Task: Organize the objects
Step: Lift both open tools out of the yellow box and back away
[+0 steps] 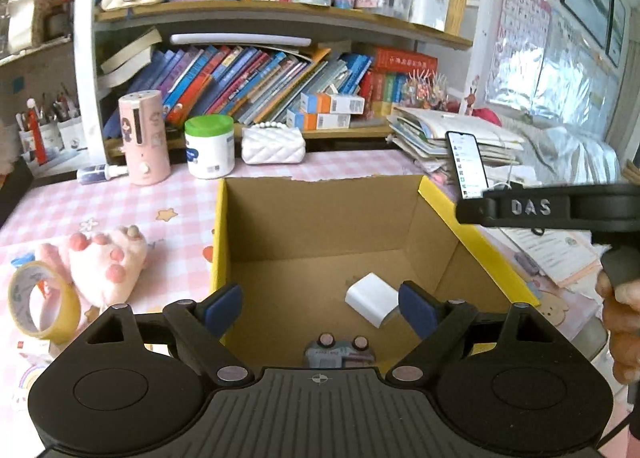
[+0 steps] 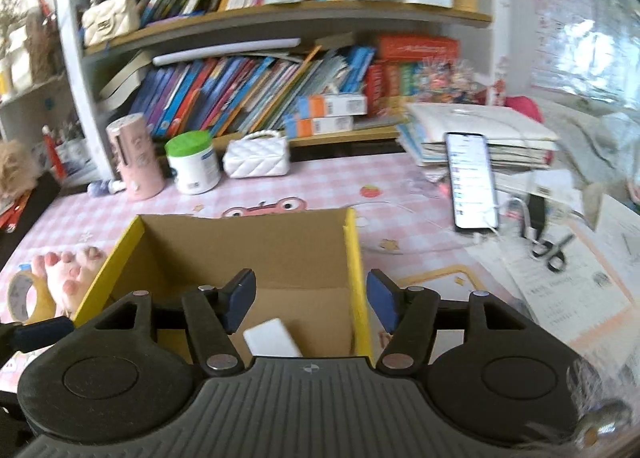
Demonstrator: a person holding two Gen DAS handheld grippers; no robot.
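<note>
A: Two items sit in the cardboard box [image 1: 320, 234] already, lower centre of the left wrist view: a white block [image 1: 370, 298] on the floor of it, plus a small grey toy-like thing [image 1: 340, 350] at the near wall, can't tell what exactly.

B: Tongs?

A: Left tongs [image 1: 320, 310] spread wide over the box, nothing btwn the pads. Right tongs [image 2: 310, 300] released too, parted partway, empty, straddling the box's yellow right edge [image 2: 354, 258] in the right wrist view.

B: So which step?

A: Looks like a drop-off's done and both are free, so prob. picking the next thing. Still out on the table [image 1: 120, 202], left side of the frame: pink paw plush [image 1: 106, 262] and tape roll [image 1: 40, 300], touching or nearly so. Far side, upper left: pink cylinder [image 1: 144, 138], green-lid tub [image 1: 210, 146], white quilted purse [image 1: 274, 144].

B: Next move needs?

A: My guess: left tongs swing toward lower left for the plush, it's nearest. Soft, so should squash fine in the pads. Tape roll is right beside it, so approach from the plush's far side to avoid nudging the roll.
</note>
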